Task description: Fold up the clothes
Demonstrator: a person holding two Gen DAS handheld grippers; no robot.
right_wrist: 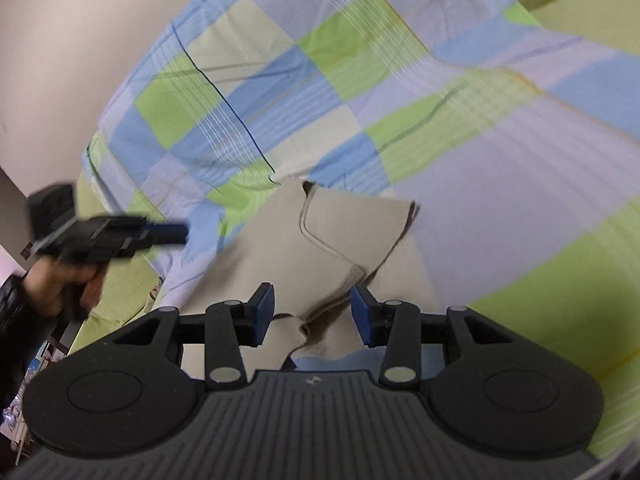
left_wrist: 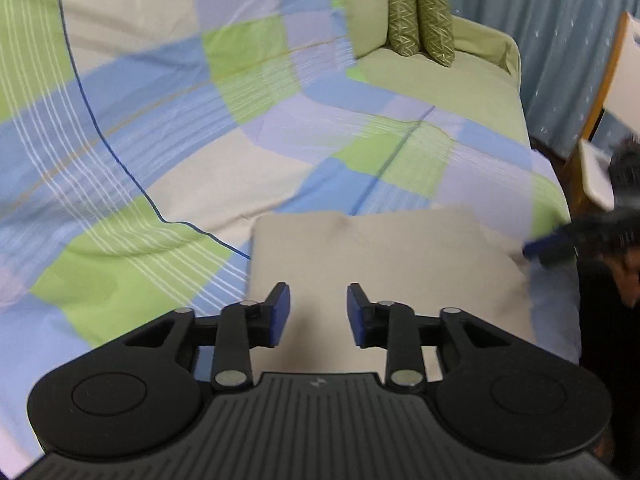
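Observation:
A beige garment (left_wrist: 384, 252) lies folded flat on the checked bedspread (left_wrist: 160, 128). My left gripper (left_wrist: 318, 314) is open and empty, hovering just above the garment's near edge. In the right wrist view the garment (right_wrist: 280, 248) shows layered folds, with a bunched edge between the pads. My right gripper (right_wrist: 312, 314) is open with the bunched cloth lying in the gap, not clamped. The right gripper also shows, blurred, at the garment's right edge in the left wrist view (left_wrist: 548, 246). The left gripper shows, blurred, in a hand in the right wrist view (right_wrist: 120, 236).
The blue, green and cream bedspread (right_wrist: 460, 128) covers a green sofa bed (left_wrist: 440, 80). Two green patterned cushions (left_wrist: 420, 16) stand at the back. A blue curtain (left_wrist: 560, 40) and a wooden chair (left_wrist: 604, 92) are to the right. A wall (right_wrist: 60, 40) is at the left.

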